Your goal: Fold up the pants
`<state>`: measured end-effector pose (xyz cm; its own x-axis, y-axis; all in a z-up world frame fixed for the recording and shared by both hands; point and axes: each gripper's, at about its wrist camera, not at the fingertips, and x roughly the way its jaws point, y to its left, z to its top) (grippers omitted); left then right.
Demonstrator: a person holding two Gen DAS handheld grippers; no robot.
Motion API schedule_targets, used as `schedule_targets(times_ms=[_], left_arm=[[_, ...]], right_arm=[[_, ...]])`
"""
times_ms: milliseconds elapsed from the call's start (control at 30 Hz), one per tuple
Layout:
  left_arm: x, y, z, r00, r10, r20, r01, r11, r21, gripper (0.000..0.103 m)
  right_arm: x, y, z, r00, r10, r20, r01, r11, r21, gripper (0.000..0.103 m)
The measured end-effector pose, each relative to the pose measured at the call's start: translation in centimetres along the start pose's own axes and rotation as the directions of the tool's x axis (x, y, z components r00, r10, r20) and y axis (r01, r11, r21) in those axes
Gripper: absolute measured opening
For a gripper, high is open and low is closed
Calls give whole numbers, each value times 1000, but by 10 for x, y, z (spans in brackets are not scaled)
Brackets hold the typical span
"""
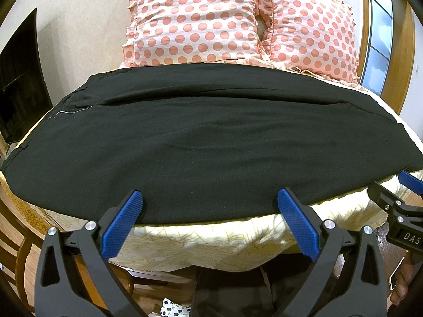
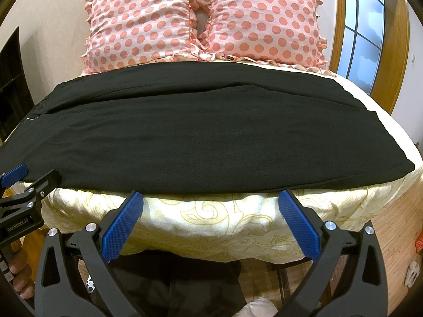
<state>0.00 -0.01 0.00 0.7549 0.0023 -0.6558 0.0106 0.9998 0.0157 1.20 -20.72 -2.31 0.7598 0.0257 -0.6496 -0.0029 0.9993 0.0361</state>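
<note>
Black pants (image 1: 201,142) lie flat across the bed, waist and zipper (image 1: 72,111) at the left, leg ends at the right; they also show in the right wrist view (image 2: 190,137). My left gripper (image 1: 210,202) is open and empty, its blue pads at the pants' near edge. My right gripper (image 2: 211,202) is open and empty, just short of the near edge, over the bedcover. The right gripper also shows in the left wrist view (image 1: 396,198), and the left gripper in the right wrist view (image 2: 29,182).
A cream bedcover with yellow pattern (image 2: 224,216) hangs over the bed's front edge. Two pink polka-dot pillows (image 1: 195,18) (image 2: 264,18) stand behind the pants. A dark cabinet (image 1: 18,92) is at the left, a window (image 2: 364,31) at the right. Wood floor lies below.
</note>
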Motion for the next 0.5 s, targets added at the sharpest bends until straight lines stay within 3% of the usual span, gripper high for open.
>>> schedule_targets(times_ms=[500], left_arm=[[0, 0, 0, 1000, 0, 0, 0, 1000, 0, 101]], right_arm=[[-1, -3, 2, 1000, 8, 0, -8, 1000, -5, 102]])
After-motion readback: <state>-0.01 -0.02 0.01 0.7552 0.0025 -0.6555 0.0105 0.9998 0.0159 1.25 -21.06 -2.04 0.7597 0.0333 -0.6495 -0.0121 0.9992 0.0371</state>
